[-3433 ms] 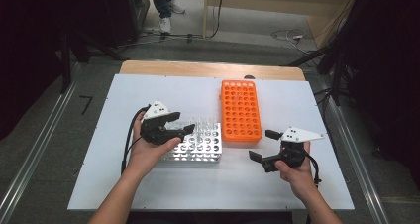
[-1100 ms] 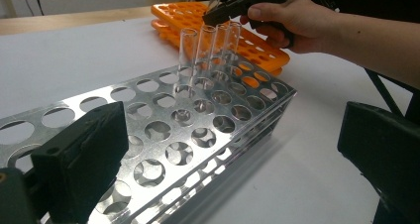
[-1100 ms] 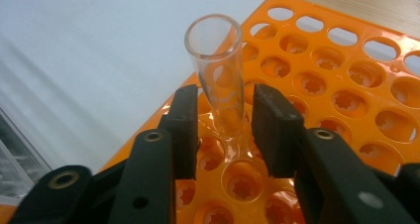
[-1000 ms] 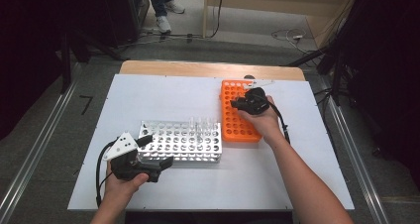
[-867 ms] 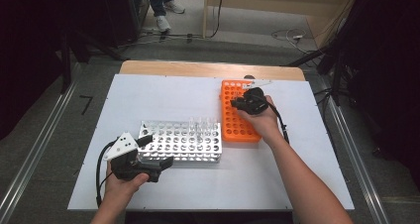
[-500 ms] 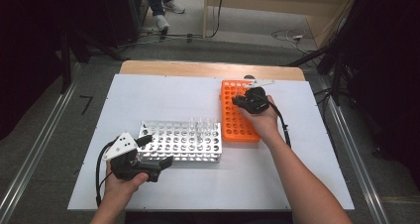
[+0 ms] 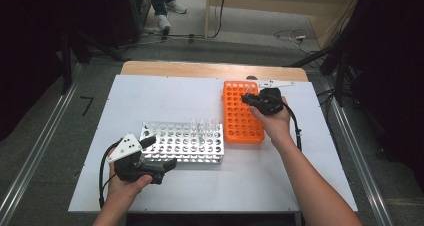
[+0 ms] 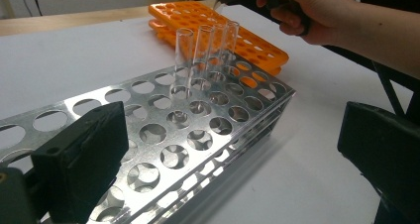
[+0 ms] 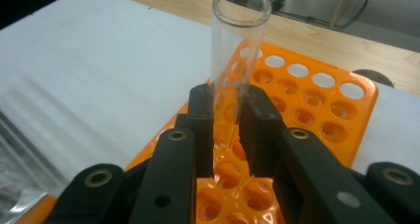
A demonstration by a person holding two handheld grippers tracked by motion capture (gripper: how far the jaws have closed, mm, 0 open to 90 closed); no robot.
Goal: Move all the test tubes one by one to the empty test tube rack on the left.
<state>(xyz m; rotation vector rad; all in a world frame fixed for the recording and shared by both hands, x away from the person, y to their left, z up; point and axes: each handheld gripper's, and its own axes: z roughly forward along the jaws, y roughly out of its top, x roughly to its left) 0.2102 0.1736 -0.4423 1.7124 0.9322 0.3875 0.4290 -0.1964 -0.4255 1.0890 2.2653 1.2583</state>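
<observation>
The right gripper [image 9: 225, 120] had its black jaws closed on a clear glass tube [image 9: 237, 50], pinching it low on its length so that it stood upright above them, open mouth up. It hung over the far end of the orange rack [image 7: 242, 111] on the white worktop [image 7: 165, 96]. The left gripper [image 7: 150, 163] rested at the near left end of the metal rack [image 7: 182, 142], jaws spread wide (nothing between the pads), one on each side of the rack's corner in the left gripper view. A short row of empty tubes [image 8: 205, 50] stood in the metal rack's far end, just beside the orange rack.
</observation>
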